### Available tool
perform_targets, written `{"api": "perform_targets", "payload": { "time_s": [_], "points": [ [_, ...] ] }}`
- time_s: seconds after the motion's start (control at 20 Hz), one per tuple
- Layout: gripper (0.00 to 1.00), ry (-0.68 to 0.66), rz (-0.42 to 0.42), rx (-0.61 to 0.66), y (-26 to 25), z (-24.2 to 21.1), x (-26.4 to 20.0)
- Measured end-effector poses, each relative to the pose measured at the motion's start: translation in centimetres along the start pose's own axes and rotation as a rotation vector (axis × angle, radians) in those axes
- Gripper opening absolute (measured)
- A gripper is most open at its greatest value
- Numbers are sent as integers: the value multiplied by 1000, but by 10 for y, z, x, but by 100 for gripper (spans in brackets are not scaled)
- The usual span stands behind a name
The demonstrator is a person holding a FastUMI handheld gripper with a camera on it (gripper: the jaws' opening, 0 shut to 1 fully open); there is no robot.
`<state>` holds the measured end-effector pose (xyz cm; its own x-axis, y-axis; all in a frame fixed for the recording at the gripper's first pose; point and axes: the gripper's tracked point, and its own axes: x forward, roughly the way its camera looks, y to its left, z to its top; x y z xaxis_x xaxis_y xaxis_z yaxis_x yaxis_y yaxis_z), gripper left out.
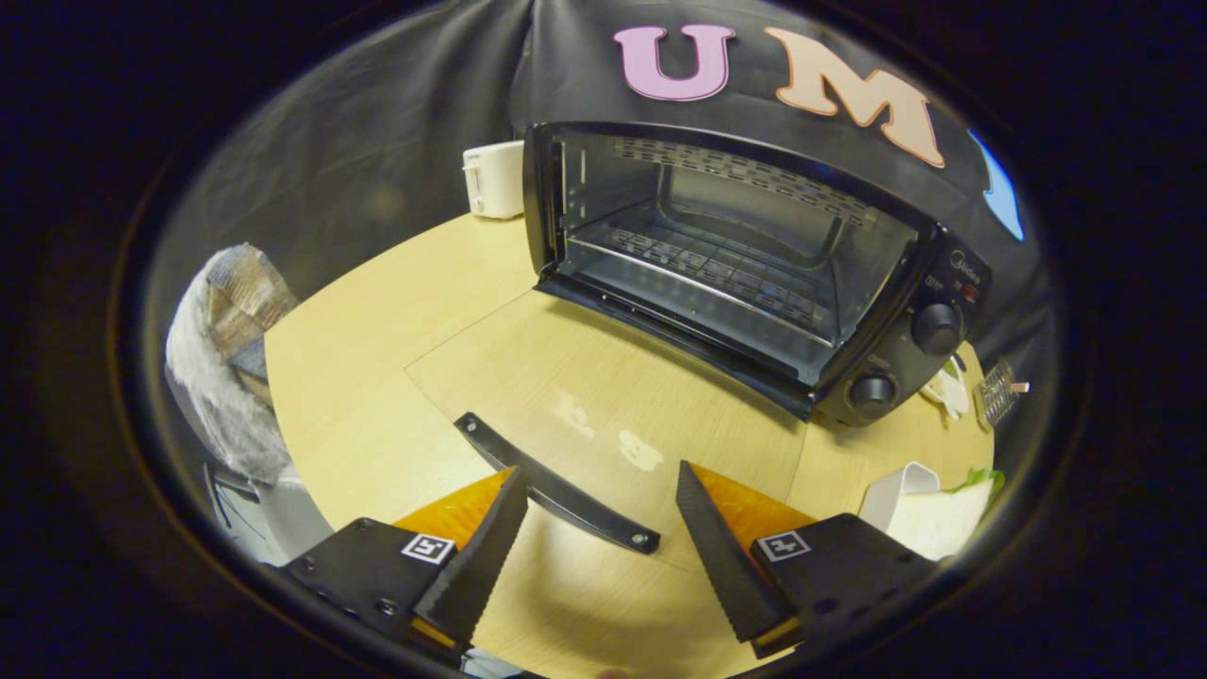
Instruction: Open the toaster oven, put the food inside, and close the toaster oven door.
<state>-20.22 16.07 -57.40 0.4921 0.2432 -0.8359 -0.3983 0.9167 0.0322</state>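
Observation:
The black toaster oven [905, 311] stands at the back of the wooden table [358, 321] with its cavity and wire rack [717, 269] exposed. Its glass door [585, 377] is folded down flat towards me. The door's black handle [552, 486] lies just ahead of my fingers, one end reaching between them. My gripper [600, 470] is open, one finger on each side of the handle's near end, holding nothing. The food, a pale sandwich with green leaf [943, 519], sits beside a white cup [896, 486], right of my right finger.
A white toaster [495, 179] stands behind the oven's left side. A chair with a grey furry cover [222, 368] is off the table's left edge. Small white and clear items [976, 389] lie right of the oven's knobs.

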Motion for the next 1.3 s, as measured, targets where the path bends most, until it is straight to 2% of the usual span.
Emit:
{"api": "perform_targets", "payload": {
  "time_s": [0.2,0.4,0.8,1.1,1.3],
  "points": [
    [100,-13,29,48,-2,8,-12],
    [100,-128,-15,57,-30,44,-39],
    [100,-280,-229,229,-155,97,-93],
    [100,-304,-413,337,-259,79,-129],
    [100,-257,-464,378,-299,44,-136]
  ]
}}
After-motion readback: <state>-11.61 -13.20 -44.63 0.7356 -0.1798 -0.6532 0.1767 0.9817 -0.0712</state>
